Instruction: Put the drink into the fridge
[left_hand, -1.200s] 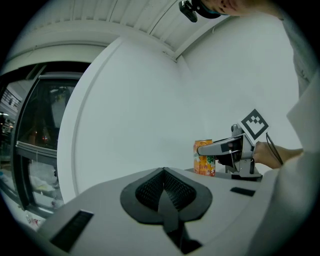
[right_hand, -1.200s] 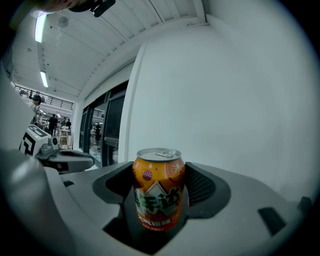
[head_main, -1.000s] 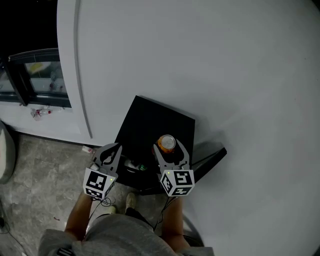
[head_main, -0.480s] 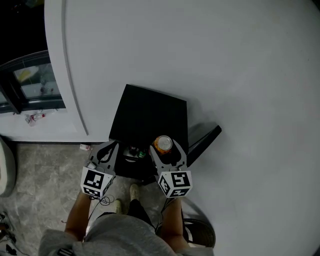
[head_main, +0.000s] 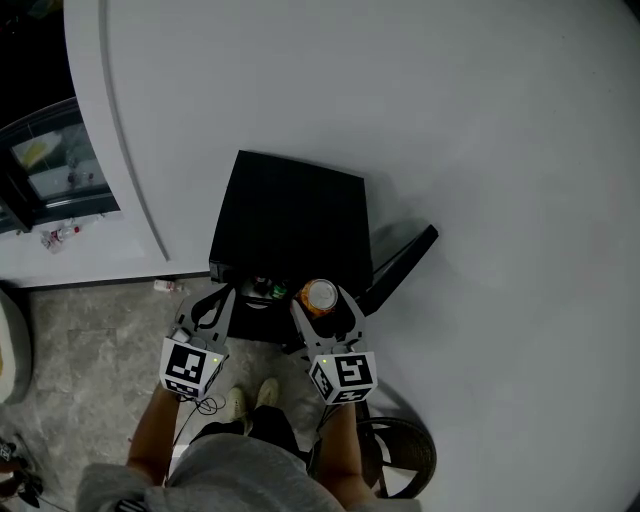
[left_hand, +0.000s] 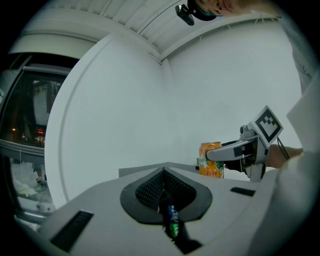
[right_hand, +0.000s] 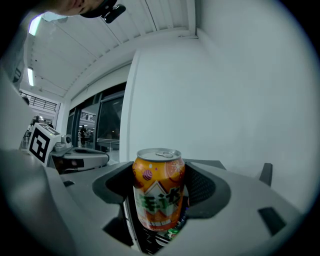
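Note:
The drink is an orange can (head_main: 320, 296) (right_hand: 159, 192), upright, with my right gripper (head_main: 322, 304) (right_hand: 159, 200) shut on its sides. It hangs at the front edge of the small black fridge (head_main: 290, 215), whose door (head_main: 400, 266) stands open to the right. My left gripper (head_main: 213, 306) (left_hand: 165, 200) is shut with nothing in it, just left of the fridge front. The left gripper view shows the can (left_hand: 211, 160) in the right gripper (left_hand: 232, 151) off to its right. Green packaging (head_main: 270, 291) shows inside the fridge opening.
A white curved wall (head_main: 450, 130) rises behind and right of the fridge. A dark window (head_main: 45, 165) lies at the left, with litter (head_main: 58, 235) below it on the stone floor (head_main: 90, 340). My shoes (head_main: 250, 402) stand before the fridge; a round dark base (head_main: 400, 462) sits right.
Both grippers have drawn back from over the fridge top to its front edge, the can still held. The fridge opening shows more than before.

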